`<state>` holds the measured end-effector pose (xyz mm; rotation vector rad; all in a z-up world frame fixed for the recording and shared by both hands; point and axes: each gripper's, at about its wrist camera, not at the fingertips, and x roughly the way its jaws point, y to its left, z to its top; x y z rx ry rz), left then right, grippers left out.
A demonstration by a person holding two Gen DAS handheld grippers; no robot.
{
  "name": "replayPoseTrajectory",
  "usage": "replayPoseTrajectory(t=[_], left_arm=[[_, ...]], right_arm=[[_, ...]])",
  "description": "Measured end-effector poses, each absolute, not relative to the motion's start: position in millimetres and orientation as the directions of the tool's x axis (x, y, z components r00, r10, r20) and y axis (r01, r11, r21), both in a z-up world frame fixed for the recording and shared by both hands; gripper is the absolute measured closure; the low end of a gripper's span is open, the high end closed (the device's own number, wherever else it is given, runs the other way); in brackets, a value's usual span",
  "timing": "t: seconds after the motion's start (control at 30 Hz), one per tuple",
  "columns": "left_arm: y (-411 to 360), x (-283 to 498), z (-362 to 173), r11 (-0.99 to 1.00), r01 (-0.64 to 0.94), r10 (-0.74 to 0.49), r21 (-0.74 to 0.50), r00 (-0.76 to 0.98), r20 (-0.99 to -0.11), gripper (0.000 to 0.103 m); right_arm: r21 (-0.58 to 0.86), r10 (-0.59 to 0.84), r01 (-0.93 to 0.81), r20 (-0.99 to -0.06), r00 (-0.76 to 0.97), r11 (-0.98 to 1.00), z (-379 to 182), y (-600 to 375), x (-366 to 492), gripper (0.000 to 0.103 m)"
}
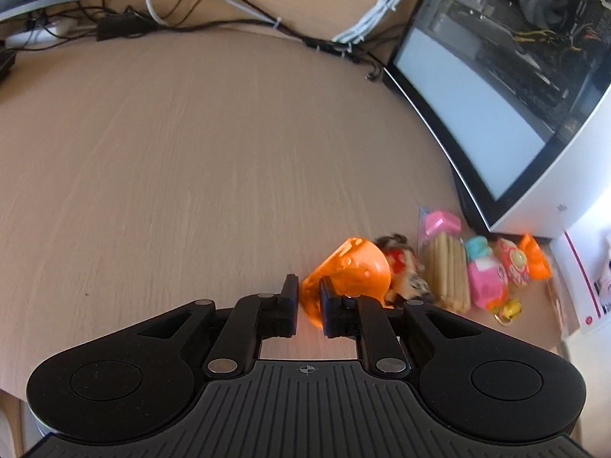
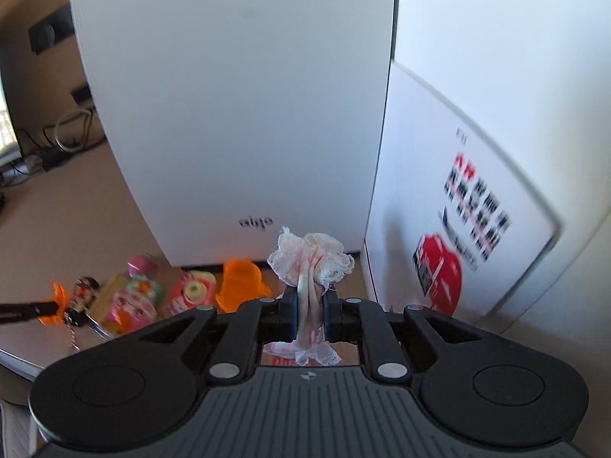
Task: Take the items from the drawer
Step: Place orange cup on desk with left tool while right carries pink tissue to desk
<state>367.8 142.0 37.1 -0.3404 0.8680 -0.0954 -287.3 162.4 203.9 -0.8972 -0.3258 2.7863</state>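
Observation:
My left gripper (image 1: 309, 299) is shut on a translucent orange plastic piece (image 1: 345, 267), low over the wooden table (image 1: 191, 171). Just to its right lies a row of small items: a little doll (image 1: 401, 267), a packet of biscuit sticks (image 1: 446, 273), a pink toy (image 1: 485, 278) and another orange piece (image 1: 534, 257). My right gripper (image 2: 310, 305) is shut on a white and pink lace cloth (image 2: 311, 259), which bunches above the fingers and hangs below them. The same row of items (image 2: 141, 297) shows in the right wrist view. No drawer is in view.
A white computer case (image 2: 236, 114) with a glass side (image 1: 477, 114) stands right behind the items. A white box with red print (image 2: 458, 229) stands to its right. Cables and a power strip (image 1: 114, 26) lie along the table's far edge.

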Motion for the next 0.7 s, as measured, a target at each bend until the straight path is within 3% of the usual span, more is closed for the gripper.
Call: replayPoseTrajectory(t=[0.3,0.5,0.7], left_arm=[[158,349,66,0.920,-0.060,-0.216,-0.388,0.748,-0.627,0.088],[152,321,93,0.924,0.024,-0.263,-0.381,0.763,-0.590,0.088],[117,289,88,0.907,0.202,-0.408,-0.370,0.643,-0.648,0.088]], right_arm=[[-0.239,0.220,-0.089,-0.605,-0.765,-0.967,179,176,-322,0.091],[-0.252,0.196,-0.041,-0.631,-0.751,-0.967,157,172,-366,0.091],[-0.227,0.163,-0.015,-0.649,-0.744,-0.974,148,176,-377,0.076]])
